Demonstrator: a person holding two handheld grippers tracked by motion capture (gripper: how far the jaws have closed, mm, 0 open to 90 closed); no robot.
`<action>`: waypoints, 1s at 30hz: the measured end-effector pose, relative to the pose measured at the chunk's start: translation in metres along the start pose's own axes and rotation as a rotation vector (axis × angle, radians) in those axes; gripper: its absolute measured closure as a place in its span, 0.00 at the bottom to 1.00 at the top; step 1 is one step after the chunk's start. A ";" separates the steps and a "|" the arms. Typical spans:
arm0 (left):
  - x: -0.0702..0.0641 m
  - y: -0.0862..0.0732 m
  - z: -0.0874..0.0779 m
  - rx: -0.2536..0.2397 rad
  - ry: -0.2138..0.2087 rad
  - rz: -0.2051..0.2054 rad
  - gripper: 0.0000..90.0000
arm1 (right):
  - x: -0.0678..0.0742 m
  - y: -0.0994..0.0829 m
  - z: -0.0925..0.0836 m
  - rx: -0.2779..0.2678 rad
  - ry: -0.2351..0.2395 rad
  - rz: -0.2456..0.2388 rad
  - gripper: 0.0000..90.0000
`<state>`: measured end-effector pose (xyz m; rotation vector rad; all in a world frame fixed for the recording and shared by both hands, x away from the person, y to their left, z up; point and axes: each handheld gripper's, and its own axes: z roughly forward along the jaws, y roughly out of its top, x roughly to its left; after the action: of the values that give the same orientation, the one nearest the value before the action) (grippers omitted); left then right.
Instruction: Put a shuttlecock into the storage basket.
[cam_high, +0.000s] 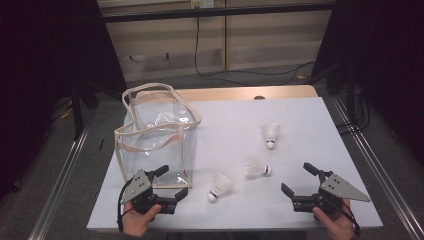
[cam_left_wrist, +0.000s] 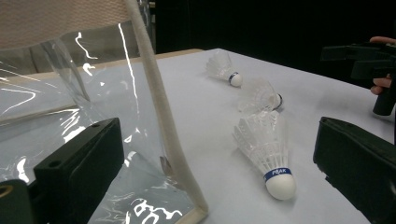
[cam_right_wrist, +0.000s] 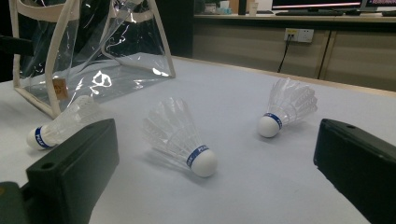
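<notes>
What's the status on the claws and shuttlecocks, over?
Left claw open beside clear bag. Right claw open, empty. Three shuttlecocks lying on table, none bagged. Nothing in the way.

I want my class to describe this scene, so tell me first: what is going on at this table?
A person holds a claw in each hand at the near edge of a white table. Both the left claw and the right claw are open and hold nothing. Three shuttlecocks lie loose on the table: one near the left claw, one in the middle, one farther back. A clear bag stands upright at the left with nothing visible inside.
</notes>
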<state>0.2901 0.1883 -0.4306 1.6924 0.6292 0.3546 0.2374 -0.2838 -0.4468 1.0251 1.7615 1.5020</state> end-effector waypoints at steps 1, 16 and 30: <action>-0.001 0.000 0.001 -0.001 -0.005 -0.003 0.02 | 0.000 0.000 0.000 0.000 0.003 -0.002 0.00; -0.004 0.000 0.007 0.019 -0.034 0.013 0.02 | 0.000 0.000 0.000 0.000 0.006 -0.007 0.00; -0.009 0.000 0.013 0.043 -0.064 0.011 0.02 | 0.001 0.001 0.000 -0.005 0.008 -0.009 0.00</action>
<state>0.2906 0.1724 -0.4324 1.7422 0.5836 0.2955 0.2374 -0.2829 -0.4463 1.0089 1.7646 1.5061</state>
